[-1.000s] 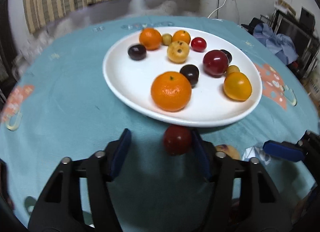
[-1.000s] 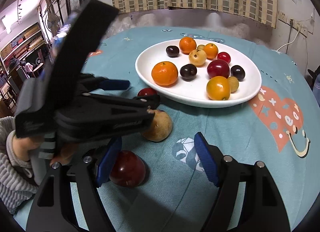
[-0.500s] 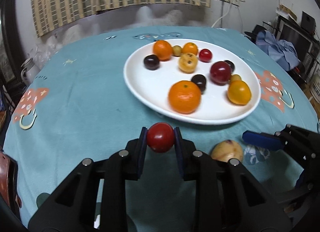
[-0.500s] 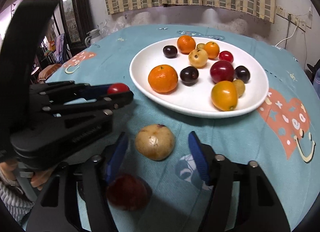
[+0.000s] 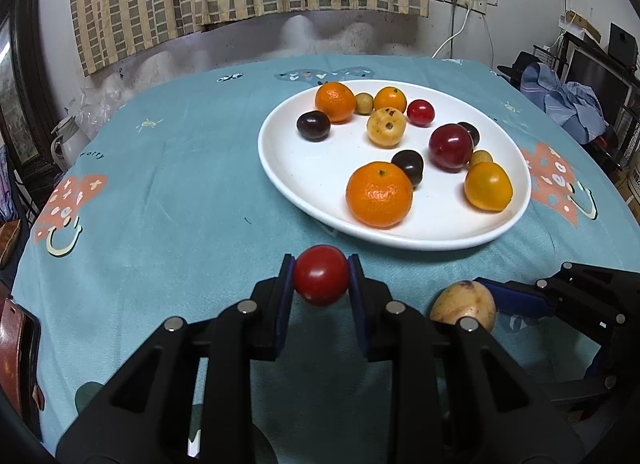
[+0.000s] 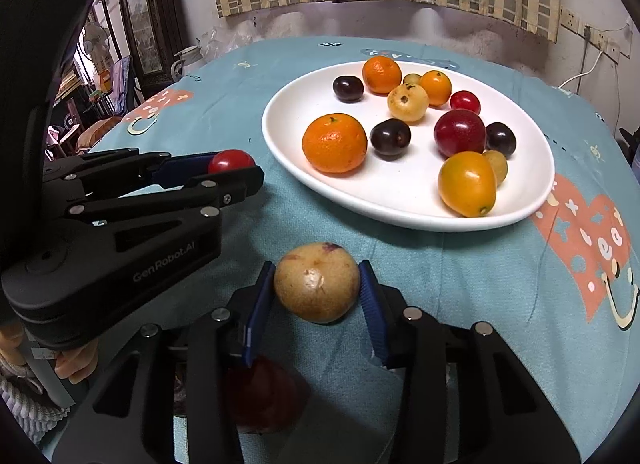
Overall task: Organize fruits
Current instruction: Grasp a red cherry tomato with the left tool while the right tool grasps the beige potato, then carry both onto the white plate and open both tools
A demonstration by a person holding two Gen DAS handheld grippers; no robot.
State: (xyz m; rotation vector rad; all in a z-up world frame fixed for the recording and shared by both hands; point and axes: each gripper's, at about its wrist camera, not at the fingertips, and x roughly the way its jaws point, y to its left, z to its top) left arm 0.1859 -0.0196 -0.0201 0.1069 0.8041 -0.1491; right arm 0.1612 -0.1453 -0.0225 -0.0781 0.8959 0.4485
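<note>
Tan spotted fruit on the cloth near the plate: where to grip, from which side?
Grip the tan spotted fruit across its widest middle, coming from the near side, angled downward. It is round, sits on the tablecloth clear of the white plate, with both flanks free. The right gripper already straddles it there, jaws closing.

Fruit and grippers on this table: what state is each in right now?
Left gripper: shut on the small red fruit.
Right gripper: jaws closing around the tan fruit.
White plate: on the tablecloth, holding fruit.
Dark red fruit: loose on the cloth under the right gripper.
</note>
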